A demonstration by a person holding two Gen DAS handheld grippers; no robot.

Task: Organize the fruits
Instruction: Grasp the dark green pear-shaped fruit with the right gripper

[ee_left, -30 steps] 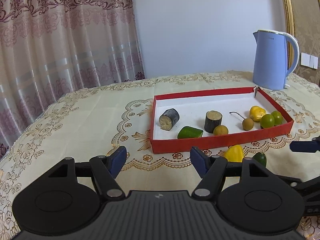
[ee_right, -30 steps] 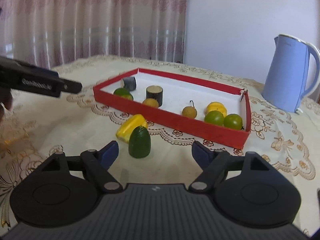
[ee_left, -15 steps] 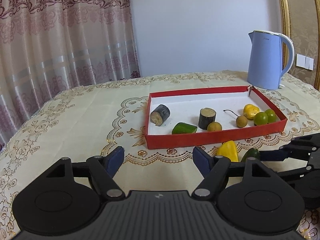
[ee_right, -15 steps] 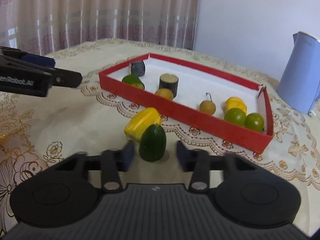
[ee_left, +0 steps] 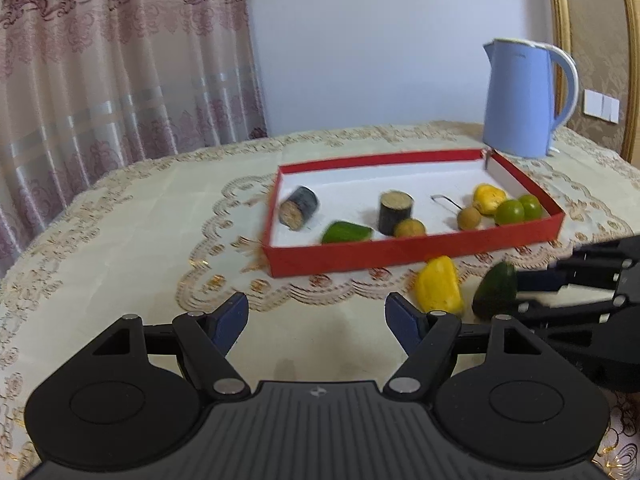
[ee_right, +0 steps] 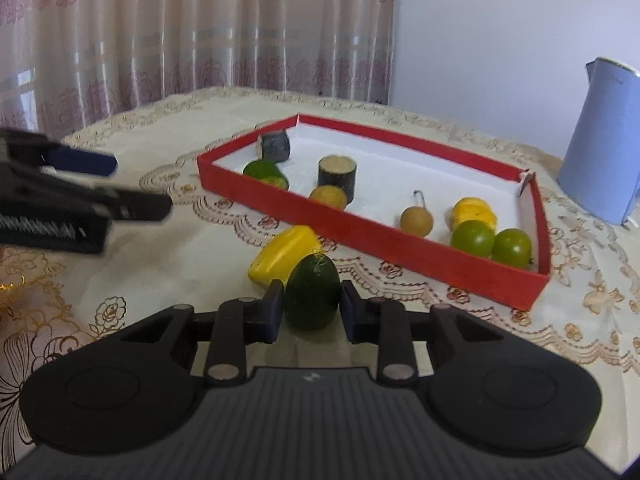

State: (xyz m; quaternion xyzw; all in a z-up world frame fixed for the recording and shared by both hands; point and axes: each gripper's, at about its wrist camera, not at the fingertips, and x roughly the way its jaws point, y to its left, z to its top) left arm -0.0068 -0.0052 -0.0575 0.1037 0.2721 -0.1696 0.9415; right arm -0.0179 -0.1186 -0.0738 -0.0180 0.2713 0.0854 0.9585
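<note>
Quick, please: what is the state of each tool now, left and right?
Left tool: open, holding nothing.
Right tool: shut on the dark green fruit, which stands on the table outside the red tray.

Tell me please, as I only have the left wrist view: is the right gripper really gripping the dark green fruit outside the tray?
Observer: Yes. In the right wrist view the right gripper is shut on the dark green fruit, with a pad against each side.
Operator: Is it lifted?
Observer: Not yet. It stands upright with its base on the tablecloth.
Operator: Is the yellow fruit in the way?
Observer: The yellow fruit lies just beyond it, toward that picture's left. I cannot tell whether they touch.
</note>
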